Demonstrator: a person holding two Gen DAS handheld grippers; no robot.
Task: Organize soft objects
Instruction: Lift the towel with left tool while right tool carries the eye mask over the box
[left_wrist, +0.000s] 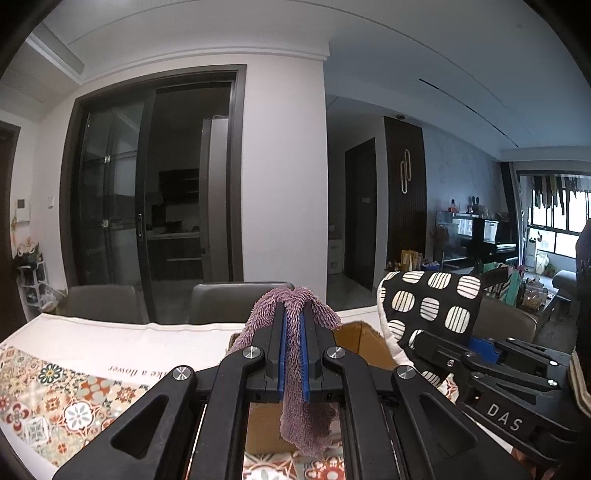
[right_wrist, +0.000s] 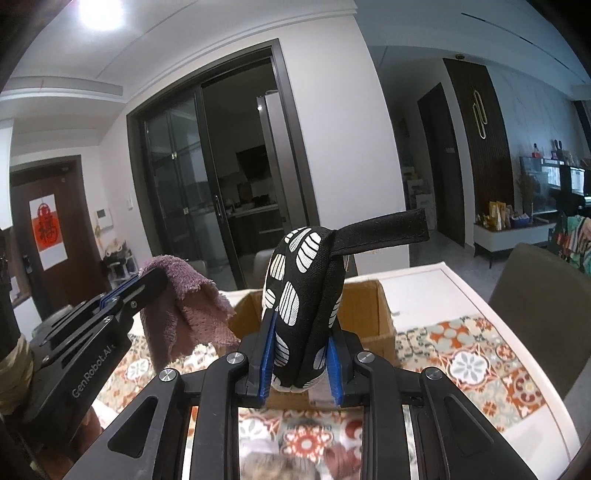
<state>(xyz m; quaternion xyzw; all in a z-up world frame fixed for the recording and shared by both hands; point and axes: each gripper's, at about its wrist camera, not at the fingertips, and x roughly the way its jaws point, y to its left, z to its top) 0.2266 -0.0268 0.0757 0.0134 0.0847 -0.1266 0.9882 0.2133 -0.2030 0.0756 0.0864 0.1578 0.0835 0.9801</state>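
Both grippers loaded and carried above the table. Left gripper (left_wrist: 293, 350) is clamped nearly closed on a shaggy mauve chenille cloth (left_wrist: 295, 310), which runs lengthwise between the blue pads (left_wrist: 282, 354), bunching over the fingertips and dangling a tail below the jaws. Right gripper (right_wrist: 301, 354) is pinched narrow around a padded black oven mitt with white striped ovals (right_wrist: 295, 291); the mitt's long axis stands roughly upright out of the jaws, its black hanging loop (right_wrist: 384, 229) poking off to the right. Key relation: the open brown cardboard box (right_wrist: 373, 314) sits on the white table (right_wrist: 436, 291) with patterned tile-print runner (right_wrist: 465, 362), directly ahead of and below both grippers. In the right wrist view the box opening is just behind the mitt, nearly centred on that gripper's line; the left gripper and its cloth sit off the box's left edge. In the left wrist view the box (left_wrist: 364, 339) shows just right of its fingertips. So I'd judge the right hand as better lined up, needing forward-and-down; the left needs a shift towards the right first. Risk: the cloth tail snagging the box's near wall.
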